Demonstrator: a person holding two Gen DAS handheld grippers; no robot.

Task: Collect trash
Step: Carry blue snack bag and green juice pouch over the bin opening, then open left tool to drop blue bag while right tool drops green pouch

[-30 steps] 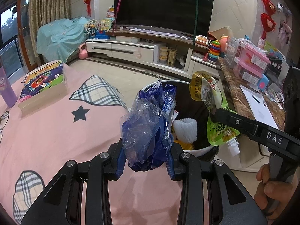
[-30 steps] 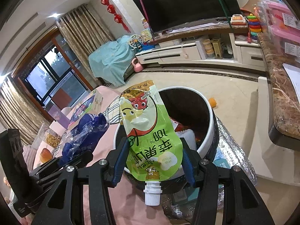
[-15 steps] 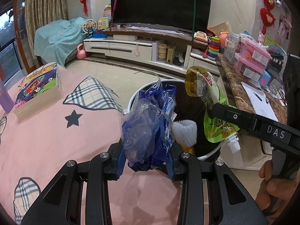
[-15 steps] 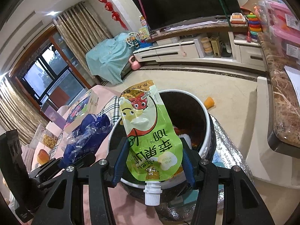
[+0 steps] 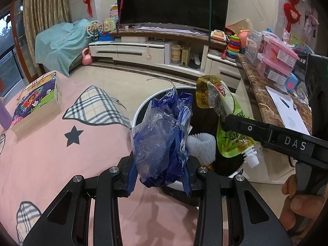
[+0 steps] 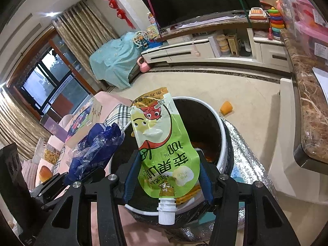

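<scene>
My left gripper (image 5: 161,174) is shut on a crumpled blue plastic wrapper (image 5: 164,137), held at the near rim of the white-rimmed trash bin (image 5: 141,110). My right gripper (image 6: 167,176) is shut on a green juice pouch (image 6: 164,143) with a white spout, held upside down over the bin's opening (image 6: 222,135). The pouch (image 5: 229,127) and right gripper (image 5: 225,123) show in the left wrist view, the wrapper (image 6: 96,147) in the right wrist view. White and orange trash lies inside the bin.
The pink tablecloth (image 5: 51,153) carries a picture book (image 5: 37,100) at left. A marble counter (image 5: 264,94) with pink boxes stands right of the bin. An orange cup (image 6: 226,108) lies on the floor behind the bin. A TV cabinet is farther back.
Both grippers have moved forward towards the bin with their trash still held; the pouch now hangs further over the opening.
</scene>
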